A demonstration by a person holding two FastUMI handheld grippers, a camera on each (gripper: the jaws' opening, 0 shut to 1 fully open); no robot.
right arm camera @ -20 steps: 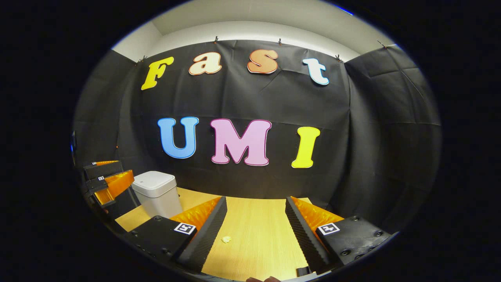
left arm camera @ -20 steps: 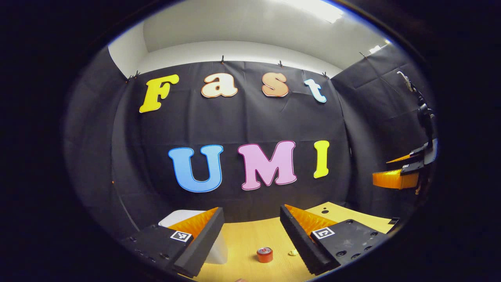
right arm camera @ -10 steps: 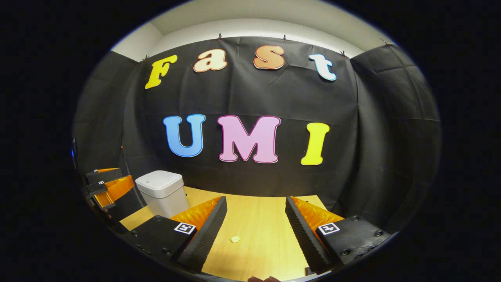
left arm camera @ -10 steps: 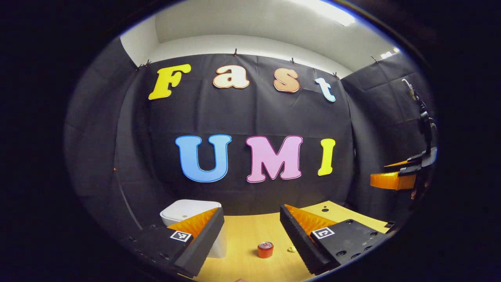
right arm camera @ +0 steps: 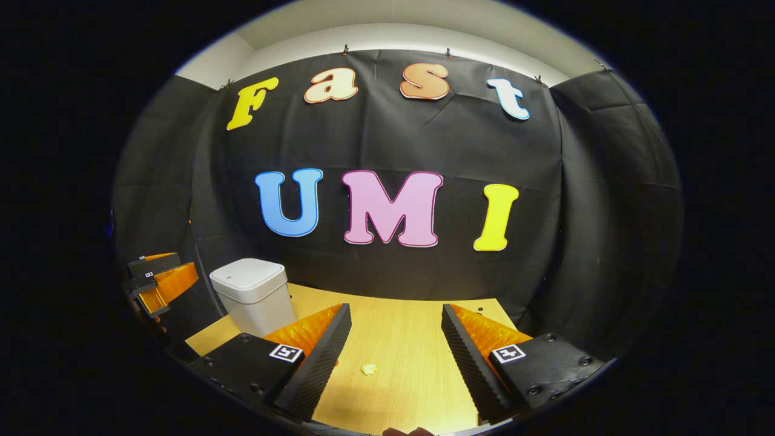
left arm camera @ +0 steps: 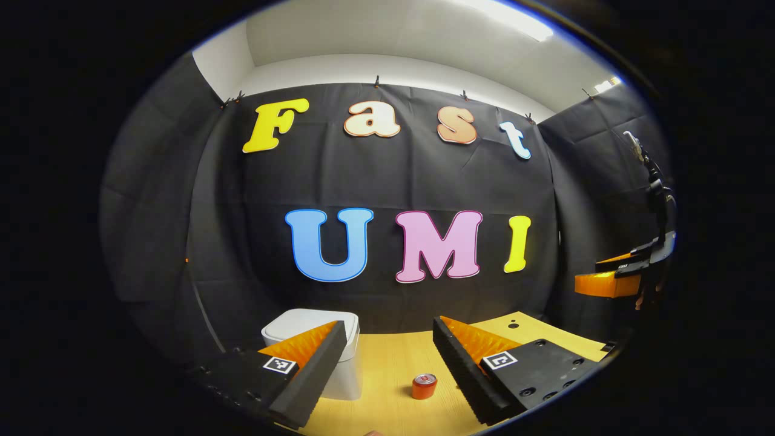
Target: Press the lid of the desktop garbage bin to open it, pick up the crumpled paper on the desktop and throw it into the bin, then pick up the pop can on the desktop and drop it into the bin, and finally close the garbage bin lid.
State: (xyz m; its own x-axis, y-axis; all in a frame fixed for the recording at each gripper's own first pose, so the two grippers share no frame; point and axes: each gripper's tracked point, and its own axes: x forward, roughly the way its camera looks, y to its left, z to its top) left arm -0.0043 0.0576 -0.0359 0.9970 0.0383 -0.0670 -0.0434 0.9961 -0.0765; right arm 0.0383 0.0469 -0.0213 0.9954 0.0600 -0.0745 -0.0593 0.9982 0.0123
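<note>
Both grippers, left [left arm camera: 387, 369] and right [right arm camera: 396, 357], hover with fingers spread, empty. Bin [right arm camera: 254, 295] stands closed, tabletop's far left; paper [right arm camera: 368, 369] (light, crushable) lies mid-tabletop; can [left arm camera: 424, 386] suits a side grip.

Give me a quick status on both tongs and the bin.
Left tongs open, empty; right tongs open, empty. Bin lid shut. Crumpled paper and pop can on the desk. Nothing in the way.

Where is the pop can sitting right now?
In the left gripper view the pop can stands upright on the wooden desktop, low in the frame between that hand-held gripper's open fingers, to the right of the closed white garbage bin.
</note>
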